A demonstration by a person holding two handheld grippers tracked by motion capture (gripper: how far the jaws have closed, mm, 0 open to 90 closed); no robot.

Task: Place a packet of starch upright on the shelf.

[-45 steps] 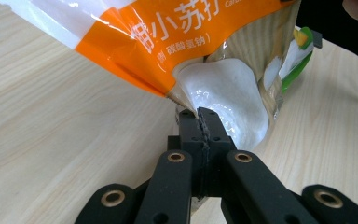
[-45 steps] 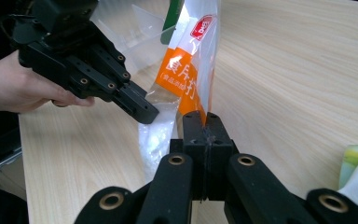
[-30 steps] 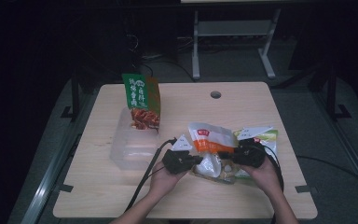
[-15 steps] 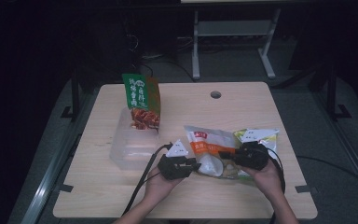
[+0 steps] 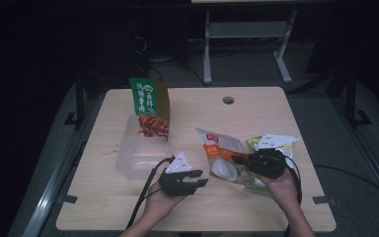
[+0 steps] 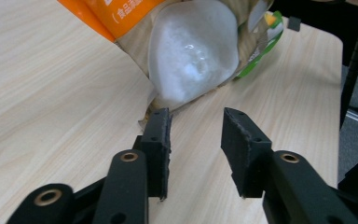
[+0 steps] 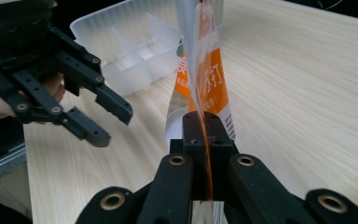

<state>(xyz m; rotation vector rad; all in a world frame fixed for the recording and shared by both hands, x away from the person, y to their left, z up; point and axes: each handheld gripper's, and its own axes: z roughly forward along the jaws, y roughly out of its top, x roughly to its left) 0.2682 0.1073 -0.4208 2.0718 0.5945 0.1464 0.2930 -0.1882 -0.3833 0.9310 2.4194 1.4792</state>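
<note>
An orange-and-white snack bag [image 5: 221, 149] lies at the table's right centre, its pale puffed end [image 6: 191, 51] towards my left gripper. My right gripper [image 5: 238, 159] is shut on the bag's edge [image 7: 205, 79], the film pinched between its jaws [image 7: 204, 122]. My left gripper [image 5: 199, 177] hangs a short way left of the bag. Its jaws [image 6: 196, 116] have just been opening and stand open with nothing between them, the bag just beyond their tips. From the right gripper view it [image 7: 114, 122] shows at the left, apart from the bag.
A green snack bag [image 5: 149, 106] stands upright in a clear divided plastic container [image 5: 133, 160] at the table's left. A green-and-white bag [image 5: 276, 143] lies under the orange one by my right hand. A cable hole [image 5: 228, 100] sits near the far edge.
My left gripper has let go of the orange bag, opened, and drawn back to the left. The bag has sunk lower towards the table. My right gripper has stayed shut on it.
</note>
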